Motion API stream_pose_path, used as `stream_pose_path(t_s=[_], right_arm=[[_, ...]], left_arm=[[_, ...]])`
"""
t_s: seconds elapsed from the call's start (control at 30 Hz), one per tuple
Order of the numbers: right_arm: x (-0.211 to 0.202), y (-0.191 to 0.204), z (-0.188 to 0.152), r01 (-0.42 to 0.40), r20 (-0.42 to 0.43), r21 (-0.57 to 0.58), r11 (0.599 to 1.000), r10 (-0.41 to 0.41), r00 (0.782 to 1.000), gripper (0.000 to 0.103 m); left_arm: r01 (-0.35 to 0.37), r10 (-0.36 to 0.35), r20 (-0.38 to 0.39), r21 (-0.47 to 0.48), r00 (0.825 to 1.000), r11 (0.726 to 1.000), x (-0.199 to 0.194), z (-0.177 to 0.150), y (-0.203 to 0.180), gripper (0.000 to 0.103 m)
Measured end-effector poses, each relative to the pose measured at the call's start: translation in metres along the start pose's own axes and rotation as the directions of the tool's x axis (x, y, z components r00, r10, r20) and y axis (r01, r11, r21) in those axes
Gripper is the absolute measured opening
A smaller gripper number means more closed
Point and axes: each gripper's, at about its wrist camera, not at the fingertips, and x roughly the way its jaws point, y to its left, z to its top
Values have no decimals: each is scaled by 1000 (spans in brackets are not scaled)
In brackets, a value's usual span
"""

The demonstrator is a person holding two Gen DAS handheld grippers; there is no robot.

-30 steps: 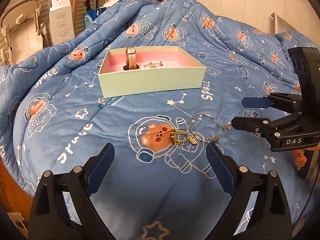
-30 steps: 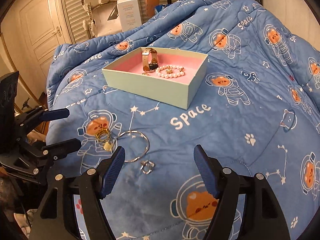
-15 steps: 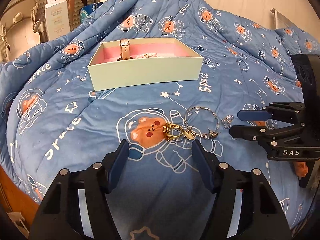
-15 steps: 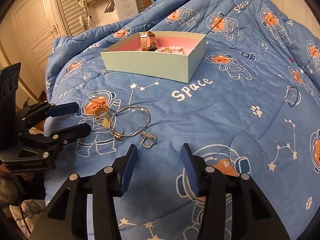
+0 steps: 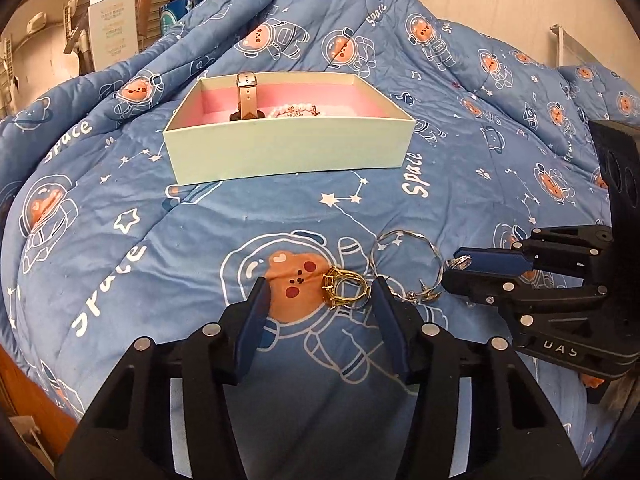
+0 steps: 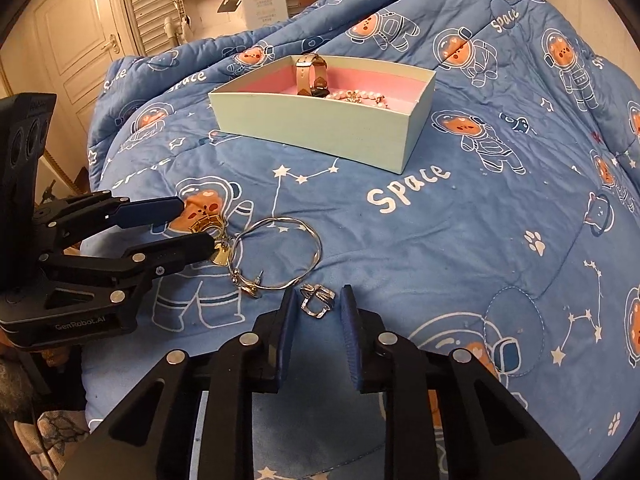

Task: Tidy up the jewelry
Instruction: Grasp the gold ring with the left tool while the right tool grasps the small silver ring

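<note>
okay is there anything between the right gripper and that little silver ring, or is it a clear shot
Nothing visible blocks it. The silver ring lies on the quilt right ahead of the open right gripper. The silver bangle sits just beyond, to its left.

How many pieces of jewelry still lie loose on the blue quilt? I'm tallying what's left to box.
3: a gold ring between the left gripper fingers, a thin silver bangle beside it, a small silver ring at the right gripper. None seem hidden.
</note>
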Motion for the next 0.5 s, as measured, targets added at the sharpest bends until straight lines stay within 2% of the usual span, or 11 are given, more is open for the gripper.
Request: stream_pose_path(t_s=[0.13, 0.27, 0.33, 0.5], right_arm=[[0, -1, -1, -3, 0, 24, 1000, 3, 1000, 17], [0, -1, -1, 2, -2, 38, 999, -2, 1000, 17], [0, 0, -1, 7, -2, 42, 999, -7, 1000, 17], [1, 0, -1, 16, -4, 58, 998, -16, 1000, 17]], left_arm=[[1, -1, -9, 31, 1000, 1000, 5, 4, -5, 40], [10, -9, -18, 48, 1000, 999, 10, 7, -8, 34], [21, -21, -19, 47, 1000, 999, 11, 8, -8, 25], [40, -39, -7, 43, 999, 998, 5, 6, -9, 25]])
